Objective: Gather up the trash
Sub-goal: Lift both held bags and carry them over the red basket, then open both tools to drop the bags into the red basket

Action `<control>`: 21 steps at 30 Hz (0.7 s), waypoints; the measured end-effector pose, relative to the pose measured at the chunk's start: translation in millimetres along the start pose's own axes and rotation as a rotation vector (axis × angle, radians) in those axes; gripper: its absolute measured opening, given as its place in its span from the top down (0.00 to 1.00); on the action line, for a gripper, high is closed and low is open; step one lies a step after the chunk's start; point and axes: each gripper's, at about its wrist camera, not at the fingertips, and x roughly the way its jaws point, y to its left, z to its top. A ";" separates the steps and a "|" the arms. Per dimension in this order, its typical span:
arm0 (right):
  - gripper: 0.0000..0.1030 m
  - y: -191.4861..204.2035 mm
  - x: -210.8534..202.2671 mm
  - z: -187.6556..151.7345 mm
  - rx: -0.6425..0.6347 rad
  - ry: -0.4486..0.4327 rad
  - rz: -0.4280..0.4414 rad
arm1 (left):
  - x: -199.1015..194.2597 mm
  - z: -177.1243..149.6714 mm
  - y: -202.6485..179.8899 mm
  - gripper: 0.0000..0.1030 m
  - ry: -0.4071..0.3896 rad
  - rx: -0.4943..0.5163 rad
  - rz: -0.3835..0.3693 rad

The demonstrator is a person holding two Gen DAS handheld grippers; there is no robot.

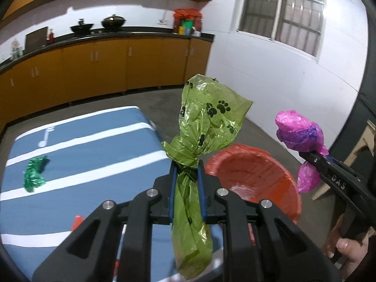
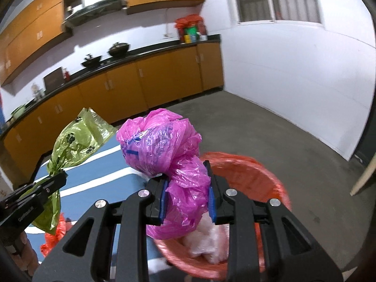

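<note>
A knotted green bag (image 1: 204, 127) is clenched by the left gripper (image 1: 187, 171); a pink bag (image 2: 164, 150) is grasped by the right gripper (image 2: 188, 183), near an orange-lined bin (image 2: 258, 176).

Bin floor: my right tongs (image 2: 188, 192) and the pink bag (image 2: 162, 148) cover most of the red bin (image 2: 265, 176); I make out only pale plastic under them.
Green bag tail: the green bag (image 1: 204, 117) runs behind my left tongs (image 1: 187, 188), lower end partly covered.
Counter items: beyond both tongs, too small and blurred for me to name.
Table edge: smeared left of my tongs.
</note>
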 end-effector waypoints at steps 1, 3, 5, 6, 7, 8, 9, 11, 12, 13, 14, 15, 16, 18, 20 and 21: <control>0.73 -6.5 -0.1 -1.0 0.010 0.002 -0.011 | 4.1 -1.3 -6.5 0.84 0.007 0.008 -0.014; 0.73 -17.5 1.2 -3.0 0.031 0.009 -0.032 | 11.0 -3.4 -15.8 0.84 0.019 0.017 -0.037; 0.73 -26.0 3.1 -4.3 0.049 0.016 -0.046 | 19.3 -5.6 -26.4 0.84 0.033 0.025 -0.062; 0.73 -30.0 4.3 -5.1 0.057 0.020 -0.052 | 22.3 -5.8 -29.1 0.84 0.038 0.026 -0.070; 0.73 -33.7 5.2 -5.8 0.066 0.023 -0.058 | 26.9 -7.1 -34.8 0.84 0.047 0.030 -0.083; 0.73 -38.4 5.1 -6.2 0.073 0.024 -0.062 | 29.0 -7.9 -38.1 0.84 0.052 0.033 -0.089; 0.73 -40.9 5.9 -6.8 0.079 0.026 -0.065 | 31.2 -8.5 -41.0 0.84 0.057 0.037 -0.095; 0.72 -44.0 6.9 -7.9 0.087 0.030 -0.071 | 38.2 -10.2 -47.8 0.84 0.069 0.045 -0.109; 0.72 -48.9 8.1 -8.1 0.092 0.032 -0.074 | 42.0 -11.1 -51.0 0.83 0.077 0.048 -0.117; 0.70 -50.0 8.9 -8.3 0.096 0.034 -0.077 | 45.4 -11.9 -52.8 0.83 0.084 0.050 -0.123; 0.68 -52.4 10.3 -8.2 0.104 0.036 -0.077 | 48.3 -13.4 -55.6 0.83 0.091 0.051 -0.129; 0.65 -53.6 10.9 -8.1 0.108 0.038 -0.077 | 52.8 -15.1 -59.2 0.83 0.101 0.054 -0.137; 0.60 -55.1 11.6 -8.6 0.112 0.040 -0.076 | 56.0 -15.9 -60.8 0.83 0.109 0.056 -0.142; 0.47 -58.0 15.1 -6.8 0.122 0.047 -0.071 | 63.9 -18.9 -64.8 0.83 0.128 0.062 -0.147; 0.40 -61.6 13.7 -8.0 0.126 0.043 -0.070 | 71.6 -21.2 -68.0 0.81 0.145 0.062 -0.153; 0.38 -62.7 13.5 -8.5 0.125 0.041 -0.071 | 76.6 -23.9 -69.6 0.80 0.159 0.062 -0.160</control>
